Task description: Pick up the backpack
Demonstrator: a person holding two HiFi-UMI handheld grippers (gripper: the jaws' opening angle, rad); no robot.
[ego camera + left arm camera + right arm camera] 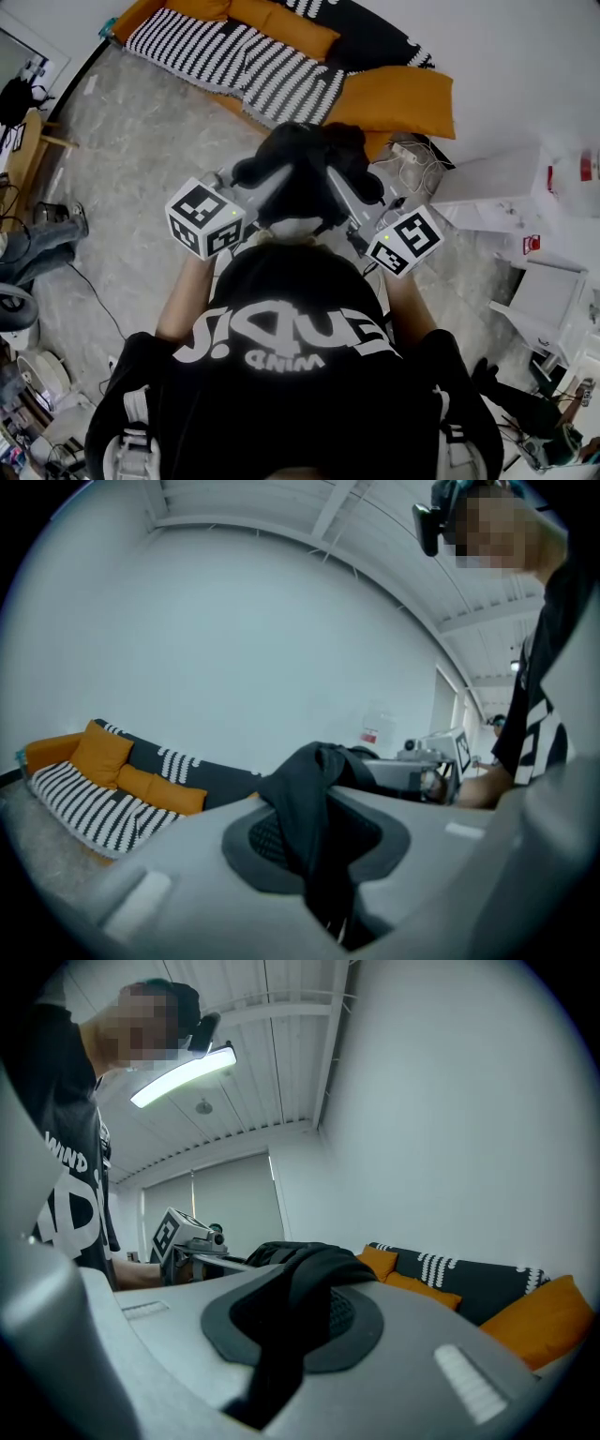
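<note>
The black backpack [302, 169] hangs in the air in front of the person's chest, between both grippers. My left gripper [249, 187] is shut on a black strap [314, 827] of the backpack, which runs up between its grey jaws. On the other side, my right gripper [356, 212] is shut on another black strap [286, 1335] that folds over the dark pad. In the left gripper view the right gripper's marker cube shows behind the bag. The lower body of the backpack is hidden behind the grippers and the person's shirt.
A sofa [281, 56] with orange cushions and a black-and-white striped cover stands against the far wall. White boxes [487, 178] and cables [412, 159] lie to the right. A wooden table [23, 150] and a person's legs [42, 239] are at the left.
</note>
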